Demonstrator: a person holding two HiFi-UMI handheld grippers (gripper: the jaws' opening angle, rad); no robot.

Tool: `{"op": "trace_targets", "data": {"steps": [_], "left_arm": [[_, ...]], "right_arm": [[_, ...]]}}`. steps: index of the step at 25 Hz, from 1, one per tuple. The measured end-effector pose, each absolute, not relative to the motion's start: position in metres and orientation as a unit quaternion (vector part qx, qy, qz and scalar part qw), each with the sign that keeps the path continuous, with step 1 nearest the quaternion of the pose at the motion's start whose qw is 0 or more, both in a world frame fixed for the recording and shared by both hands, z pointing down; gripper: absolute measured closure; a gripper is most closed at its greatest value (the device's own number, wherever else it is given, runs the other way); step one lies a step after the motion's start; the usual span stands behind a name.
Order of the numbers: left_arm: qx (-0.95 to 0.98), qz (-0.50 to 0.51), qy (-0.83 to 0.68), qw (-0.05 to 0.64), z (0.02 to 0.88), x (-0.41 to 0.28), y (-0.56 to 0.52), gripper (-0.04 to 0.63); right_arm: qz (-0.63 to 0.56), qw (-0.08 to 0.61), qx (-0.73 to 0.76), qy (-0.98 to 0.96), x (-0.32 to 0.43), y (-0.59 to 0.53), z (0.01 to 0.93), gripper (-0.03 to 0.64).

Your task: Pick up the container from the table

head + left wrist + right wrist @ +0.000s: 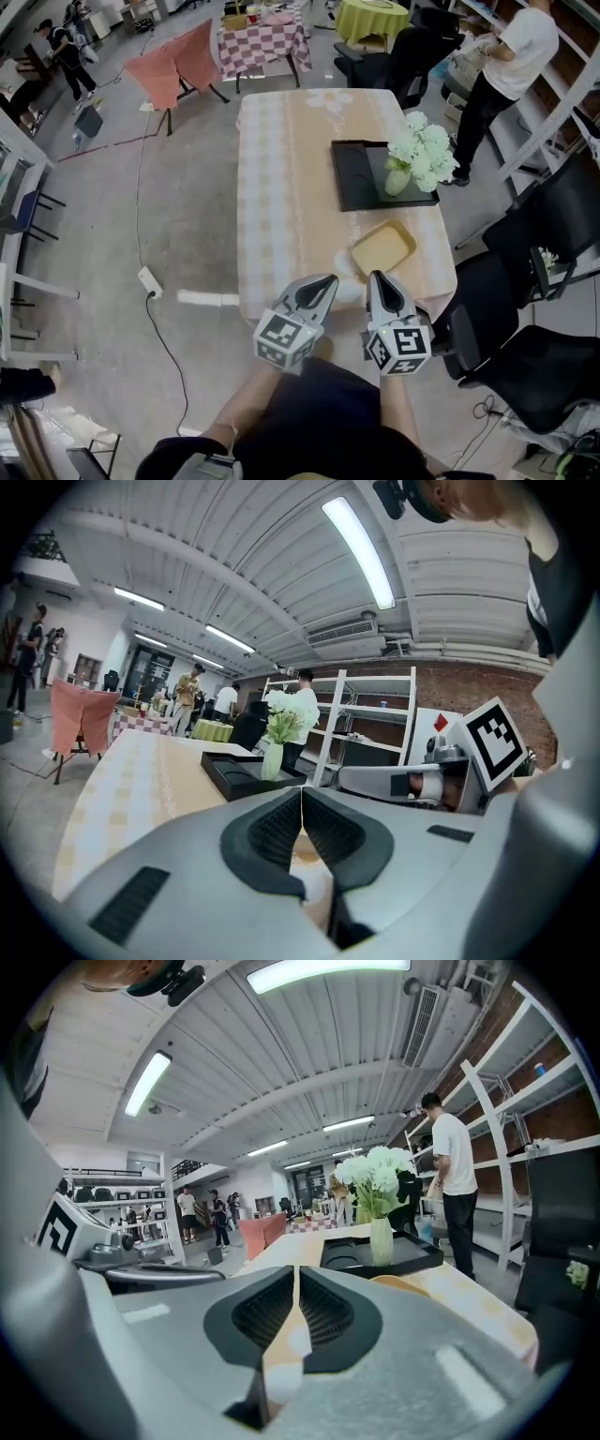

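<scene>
Room: big workshop hall with a concrete floor point(187, 216). The ribbed ceiling and strip lights point(309, 971) only turn up in the two gripper views.
Desk point(281, 169): long, with a pale checked cloth and a black tray point(358, 183) on its right half.
Vase point(397, 181): white flowers, standing in the tray's right part.
Container point(382, 248): shallow tan square dish just on the person's side of the tray, not touching it.
Left gripper point(327, 280): fingers point(272, 829) pressed together with nothing in them, well short of the tray over the desk's near edge.
Right gripper point(377, 277): fingers point(328, 1309) closed tight and empty too. The tips are right by the container's near edge, and I can't tell if they touch.
Head view only: whole desk outline, the container's full shape, and black office chairs point(534, 272) crowding the tray's right side.
Right gripper view only: person by the shelving point(455, 1176) beyond the tray.
Edges: the container sits toward the desk's near right corner, so not much cloth around it.
Open room: bare cloth left of the tray, then open floor past that edge with just a cable point(159, 328).
</scene>
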State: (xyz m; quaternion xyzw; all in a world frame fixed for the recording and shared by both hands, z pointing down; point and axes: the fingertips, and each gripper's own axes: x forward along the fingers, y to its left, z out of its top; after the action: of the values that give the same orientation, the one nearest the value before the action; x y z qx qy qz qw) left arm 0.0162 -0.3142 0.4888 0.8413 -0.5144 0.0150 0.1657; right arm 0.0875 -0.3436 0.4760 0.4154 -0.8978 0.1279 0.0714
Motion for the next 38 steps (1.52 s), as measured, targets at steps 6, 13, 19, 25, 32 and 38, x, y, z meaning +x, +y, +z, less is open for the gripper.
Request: {"op": "trace_targets", "data": {"steps": [6,13,19,25,32,38], "left_arm": [[0.827,0.013,-0.536,0.169,0.496,0.012,-0.325,0.583],[0.815,0.015,-0.551,0.181,0.509,0.011,-0.333,0.583],[0.806,0.019,-0.557,0.198,0.522,0.012,-0.338,0.583],[0.798,0.026,-0.564,0.214,0.534,0.011,-0.341,0.583],[0.792,0.031,-0.568,0.219,0.54,0.009,-0.343,0.583],[0.789,0.035,-0.572,0.222,0.541,0.005,-0.341,0.583]], "right_arm": [[0.133,0.105,0.384,-0.908,0.08,-0.355,0.492,0.52],[0.147,0.156,0.354,-0.91,0.074,-0.362,0.516,0.439],[0.147,0.199,0.337,-0.908,0.071,-0.366,0.536,0.41],[0.138,0.245,0.323,-0.904,0.068,-0.368,0.558,0.393],[0.119,0.29,0.31,-0.898,0.063,-0.369,0.572,0.393],[0.113,0.309,0.299,-0.896,0.061,-0.365,0.581,0.416]]}}
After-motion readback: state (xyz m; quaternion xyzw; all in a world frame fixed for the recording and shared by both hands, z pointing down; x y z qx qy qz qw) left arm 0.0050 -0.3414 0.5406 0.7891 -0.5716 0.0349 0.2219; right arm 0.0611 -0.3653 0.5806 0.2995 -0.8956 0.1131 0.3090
